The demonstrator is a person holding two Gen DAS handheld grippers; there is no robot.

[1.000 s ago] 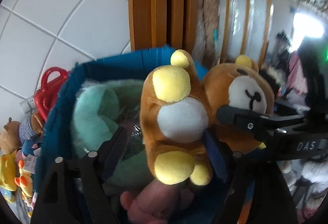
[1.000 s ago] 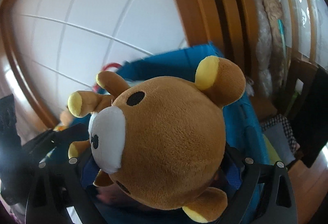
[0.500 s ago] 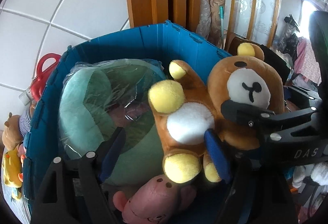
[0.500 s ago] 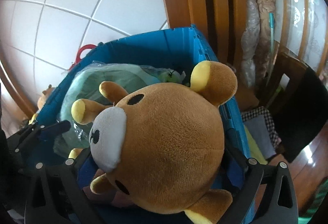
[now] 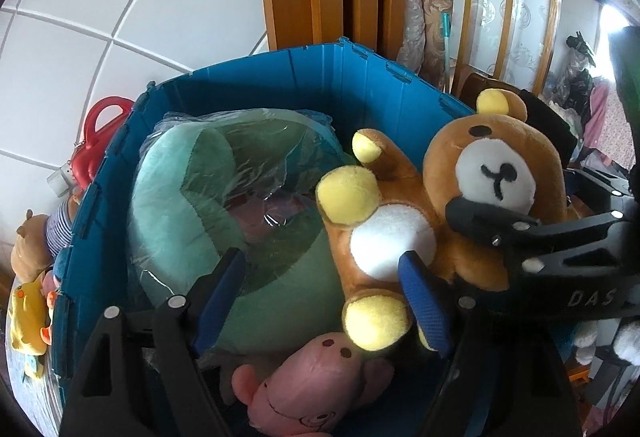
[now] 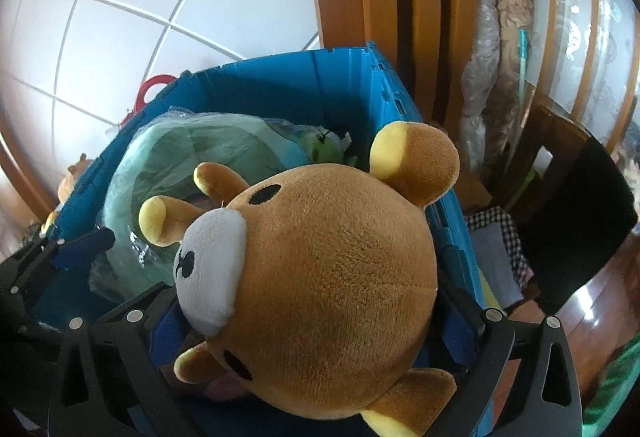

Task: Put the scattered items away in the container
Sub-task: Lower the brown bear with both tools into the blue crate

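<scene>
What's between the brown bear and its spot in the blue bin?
No lid; the blue bin is open on top. A bagged green plush and a pink plush fill it beneath the brown bear, which will probably settle on them.

White letters "DAS" stand on the right gripper (image 5: 476, 213).

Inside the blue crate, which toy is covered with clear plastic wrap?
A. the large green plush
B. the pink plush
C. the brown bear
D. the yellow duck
A: in the left wrist view, shiny crinkled film covers the large green plush lying in the blue crate, while the brown bear and the pink plush are bare.
</scene>
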